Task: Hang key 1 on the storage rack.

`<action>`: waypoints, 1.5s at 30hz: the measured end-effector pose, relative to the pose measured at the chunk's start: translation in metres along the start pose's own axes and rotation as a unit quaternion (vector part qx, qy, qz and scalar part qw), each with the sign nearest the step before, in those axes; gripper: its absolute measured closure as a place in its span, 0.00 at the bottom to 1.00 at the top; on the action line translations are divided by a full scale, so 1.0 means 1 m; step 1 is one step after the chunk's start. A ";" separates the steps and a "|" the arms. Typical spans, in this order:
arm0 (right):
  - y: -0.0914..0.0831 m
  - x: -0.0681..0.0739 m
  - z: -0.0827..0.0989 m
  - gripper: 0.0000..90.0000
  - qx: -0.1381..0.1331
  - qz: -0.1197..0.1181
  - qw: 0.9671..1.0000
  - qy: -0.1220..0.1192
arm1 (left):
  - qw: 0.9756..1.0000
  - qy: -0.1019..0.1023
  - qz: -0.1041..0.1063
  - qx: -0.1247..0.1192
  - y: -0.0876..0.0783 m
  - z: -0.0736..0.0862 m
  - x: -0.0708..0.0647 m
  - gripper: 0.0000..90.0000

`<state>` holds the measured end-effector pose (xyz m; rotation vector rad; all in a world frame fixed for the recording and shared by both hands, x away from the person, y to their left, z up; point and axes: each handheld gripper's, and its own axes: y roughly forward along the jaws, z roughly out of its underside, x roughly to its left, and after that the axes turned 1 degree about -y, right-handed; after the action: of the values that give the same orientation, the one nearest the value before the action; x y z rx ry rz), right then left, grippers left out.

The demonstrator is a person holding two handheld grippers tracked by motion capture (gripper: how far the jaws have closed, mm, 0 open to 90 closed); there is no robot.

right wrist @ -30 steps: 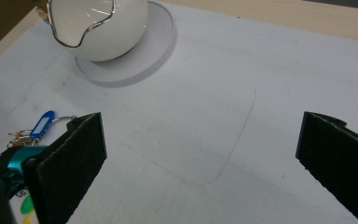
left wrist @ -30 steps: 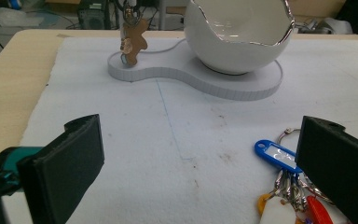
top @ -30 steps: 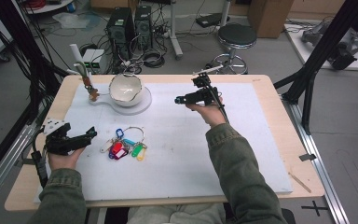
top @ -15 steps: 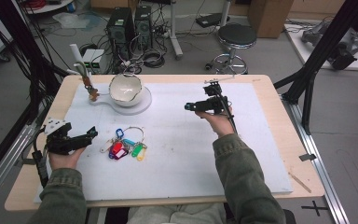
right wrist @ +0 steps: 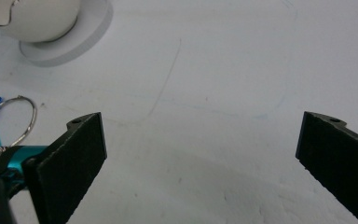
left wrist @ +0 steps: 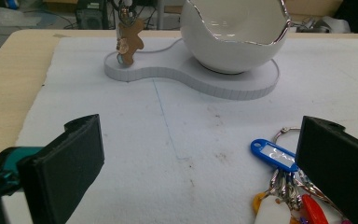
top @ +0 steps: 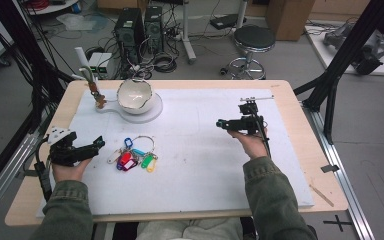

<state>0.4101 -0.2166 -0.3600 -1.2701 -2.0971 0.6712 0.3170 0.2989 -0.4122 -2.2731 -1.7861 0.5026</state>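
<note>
Item 1 — bunch of keys (top: 136, 157): a wire ring carrying coloured plastic tags (blue, red, green, yellow, white), lying flat on the white mat (top: 200, 170), near its left front. It sits just beside the left gripper (top: 96, 144), which rests low on the mat with its tips aimed at the bunch. In the left gripper view the jaws stand wide apart with nothing between them, and the blue tag (left wrist: 272, 154) lies just inside the right-hand jaw; the placing reads as a line-up for a grasp not yet made.

Item 2 — right gripper (top: 221, 123): held above the bare mat well to the right of the keys, pointing left toward them. Jaws likewise spread, empty. Probably standing by, out of the other hand's way.

Item 3 — white bowl (top: 135, 95): jagged, silver-edged rim like a cracked eggshell, seated on the round end of a flat white base (top: 152, 111) at the back left of the mat. Interior, as far as visible, holds nothing.

Item 4 — small brown figure (top: 99, 98): hangs from a hook over the narrow end of the same base, beside the bowl — presumably a display piece.
</note>
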 end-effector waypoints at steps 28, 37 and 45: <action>-0.022 -0.029 0.064 0.01 -0.019 0.028 0.999 -0.001 | 1.000 -0.001 0.002 0.005 0.001 0.000 -0.001 0.02; -0.026 -0.034 0.081 0.01 -0.039 0.050 0.998 -0.014 | 1.000 -0.004 0.005 0.004 0.002 0.000 -0.001 0.02; -0.032 -0.040 0.092 0.01 -0.069 0.063 0.996 -0.007 | 1.000 0.011 0.014 0.009 0.004 -0.004 -0.007 0.02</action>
<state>0.3403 -0.2769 -0.4116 -1.4869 -2.1190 0.5992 0.3213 0.2917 -0.4090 -2.2860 -1.7338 0.4949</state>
